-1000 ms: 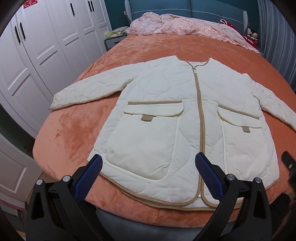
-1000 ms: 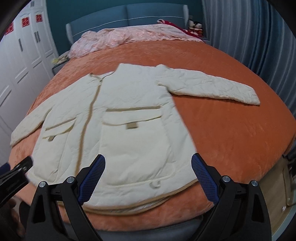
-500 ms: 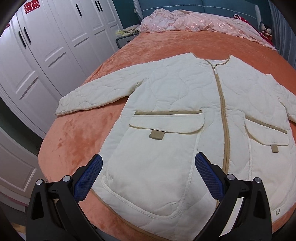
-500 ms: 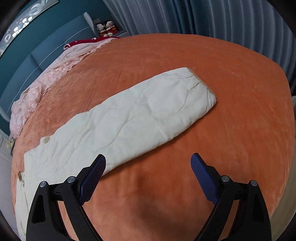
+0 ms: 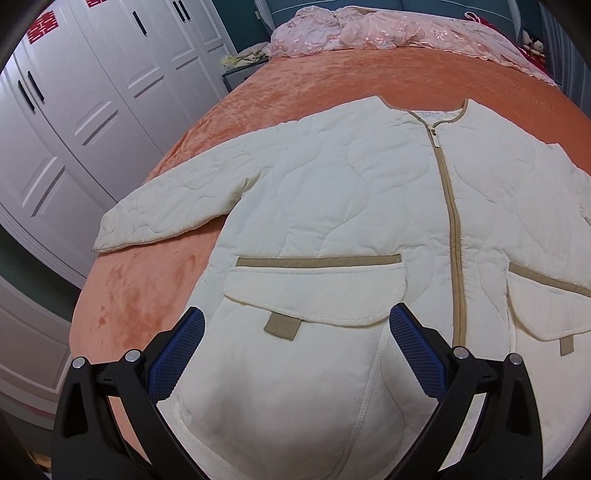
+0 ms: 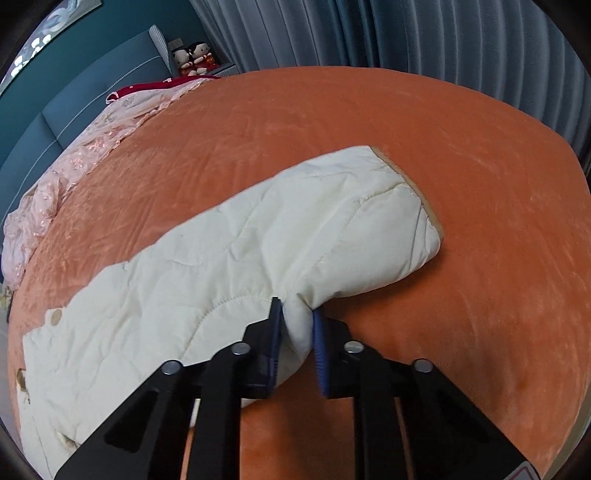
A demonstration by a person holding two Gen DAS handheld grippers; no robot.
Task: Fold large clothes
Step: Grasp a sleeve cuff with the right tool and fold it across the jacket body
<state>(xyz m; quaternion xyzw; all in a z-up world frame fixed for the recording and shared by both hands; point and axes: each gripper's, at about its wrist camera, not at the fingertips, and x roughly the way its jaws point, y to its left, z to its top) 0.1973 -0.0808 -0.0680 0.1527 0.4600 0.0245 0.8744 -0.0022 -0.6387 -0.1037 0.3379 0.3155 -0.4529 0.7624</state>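
A cream quilted jacket (image 5: 332, 206) with tan zip and pocket trim lies flat, front up, on the orange bed (image 5: 155, 291). My left gripper (image 5: 295, 332) is open and empty, hovering above the jacket's left flap pocket (image 5: 314, 295). The jacket's left sleeve (image 5: 166, 214) lies spread toward the wardrobe side. In the right wrist view my right gripper (image 6: 297, 317) is shut on the near edge of the jacket's right sleeve (image 6: 258, 251), pinching a fold of it close to the cuff (image 6: 406, 184).
White wardrobe doors (image 5: 74, 110) stand left of the bed. A pink lace blanket (image 5: 388, 33) lies at the headboard end, also in the right wrist view (image 6: 74, 155). Grey curtains (image 6: 443, 48) hang beyond the bed's right side. Two dolls (image 6: 194, 59) sit near the headboard.
My right gripper moved onto the right sleeve and closed on its edge. My left gripper moved forward over the jacket's pocket and stayed open.
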